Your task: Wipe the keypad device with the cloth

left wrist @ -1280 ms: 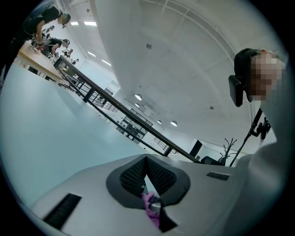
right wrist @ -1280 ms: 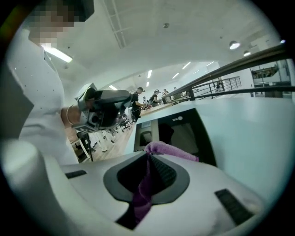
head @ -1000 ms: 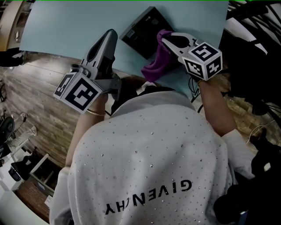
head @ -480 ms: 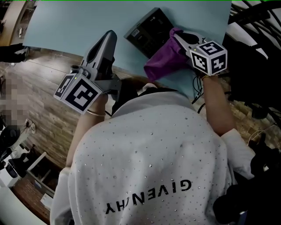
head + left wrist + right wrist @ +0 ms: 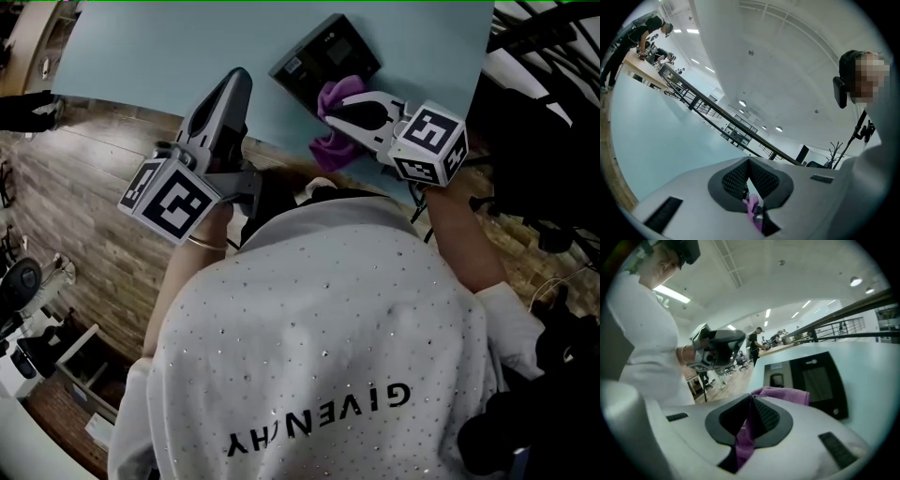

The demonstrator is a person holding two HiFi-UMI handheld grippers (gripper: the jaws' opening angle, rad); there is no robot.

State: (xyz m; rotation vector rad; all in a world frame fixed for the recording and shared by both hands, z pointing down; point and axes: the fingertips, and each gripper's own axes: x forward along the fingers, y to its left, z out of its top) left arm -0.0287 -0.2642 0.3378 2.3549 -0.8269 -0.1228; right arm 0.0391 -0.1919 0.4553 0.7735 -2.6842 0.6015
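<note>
The keypad device (image 5: 323, 56) is lying flat on the table's (image 5: 169, 56) far side, looking rigid and steady. The soft purple cloth (image 5: 328, 150) is draping over its near corner, pinched by the right gripper (image 5: 345, 101) and likely to bunch easily. The left gripper (image 5: 234, 80) is hovering to the left, jaws together.

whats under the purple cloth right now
The cloth, pinched in the right gripper, lies over the near edge of the keypad device and the blue table. The covered part of the device is hidden.
</note>
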